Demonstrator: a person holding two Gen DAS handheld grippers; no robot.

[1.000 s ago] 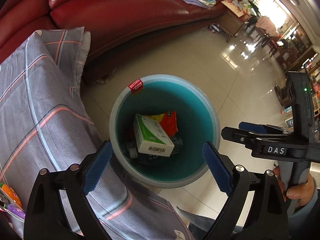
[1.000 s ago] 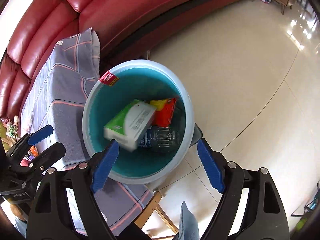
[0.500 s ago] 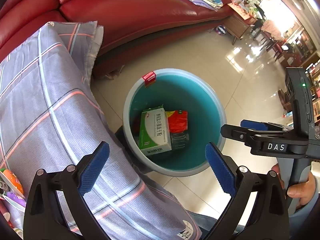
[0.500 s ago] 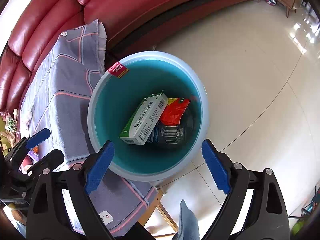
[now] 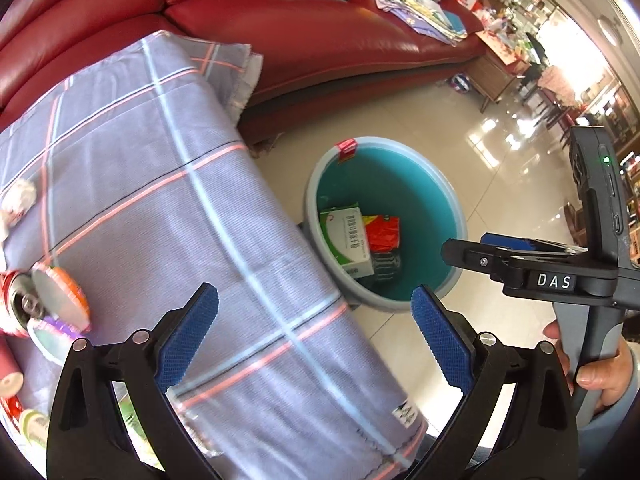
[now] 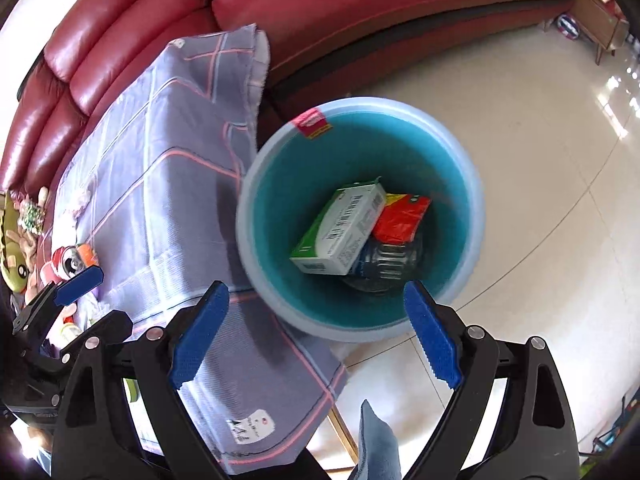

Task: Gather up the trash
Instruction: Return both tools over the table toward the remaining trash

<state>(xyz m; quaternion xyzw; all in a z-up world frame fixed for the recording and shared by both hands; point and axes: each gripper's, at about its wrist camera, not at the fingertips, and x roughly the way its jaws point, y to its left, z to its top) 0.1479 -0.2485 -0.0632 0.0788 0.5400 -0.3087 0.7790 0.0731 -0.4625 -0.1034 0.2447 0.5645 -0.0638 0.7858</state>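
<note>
Both empty, spread grippers, left (image 5: 314,342) and right (image 6: 316,334), are drawing back from the bin (image 6: 474,240) toward the table (image 5: 140,200), the green-white box (image 6: 340,232) now lying inside.

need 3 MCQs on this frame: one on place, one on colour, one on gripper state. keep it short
1. Where does the green-and-white box lie?
A. On the sofa
B. In the bin
C. On the cloth

2. What colour is the inside of the bin?
A. Teal
B. Yellow
C. Black

3. How is the right gripper?
A. Shut on the box
B. Shut on a bottle
C. Open, nothing between its pads

Key:
1 B: the box rests inside the bin, against a red wrapper and a dark bottle.
2 A: the inner wall is teal, under a pale rim.
3 C: the blue pads stand wide apart with only cloth, floor and bin behind them.
</note>
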